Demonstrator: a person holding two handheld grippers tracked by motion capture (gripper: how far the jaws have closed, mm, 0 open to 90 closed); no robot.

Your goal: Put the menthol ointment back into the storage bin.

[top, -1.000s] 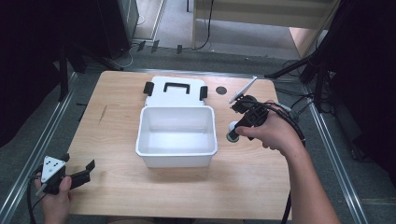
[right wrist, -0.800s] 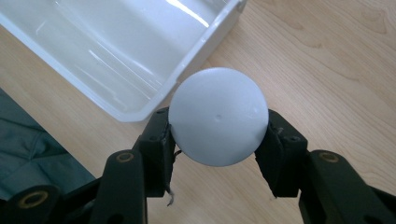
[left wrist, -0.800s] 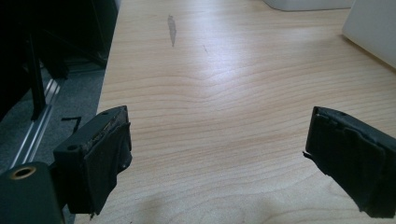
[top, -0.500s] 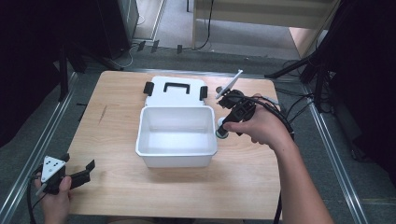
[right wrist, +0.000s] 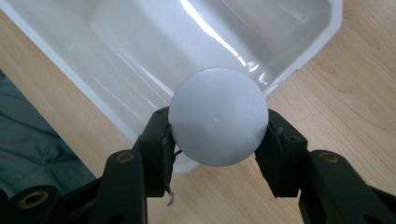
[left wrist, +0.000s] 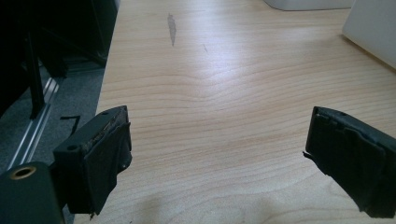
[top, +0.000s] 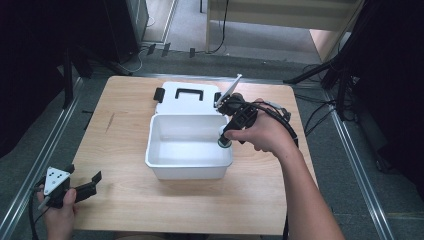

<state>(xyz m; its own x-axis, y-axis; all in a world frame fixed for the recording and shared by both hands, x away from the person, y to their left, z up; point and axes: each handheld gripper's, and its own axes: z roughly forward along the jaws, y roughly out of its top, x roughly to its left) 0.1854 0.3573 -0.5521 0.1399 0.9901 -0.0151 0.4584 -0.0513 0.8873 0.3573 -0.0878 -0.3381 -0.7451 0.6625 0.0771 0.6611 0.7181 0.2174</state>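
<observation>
An open white plastic bin (top: 165,160) stands in the middle of the wooden table (top: 250,200). In the high view my right gripper (top: 224,140) hangs over the bin's right rim, tilted downward. The right gripper view has its jaws shut on a pale grey round disc (right wrist: 218,116), held just above the bin's (right wrist: 140,51) rim near a corner. Near the table's front left corner my left gripper (top: 86,186) is held low. Its own view has that gripper (left wrist: 217,135) open wide over bare wood, with nothing between the pads.
The bin's white lid (top: 187,97), with a black handle and black latches, lies flat just behind the bin. A corner of the bin (left wrist: 373,28) shows far right in the left gripper view. Cables (top: 320,112) trail off the table's right side.
My right gripper has carried the disc leftward, from beside the bin's right wall to over its right rim. The left gripper has stayed put.
</observation>
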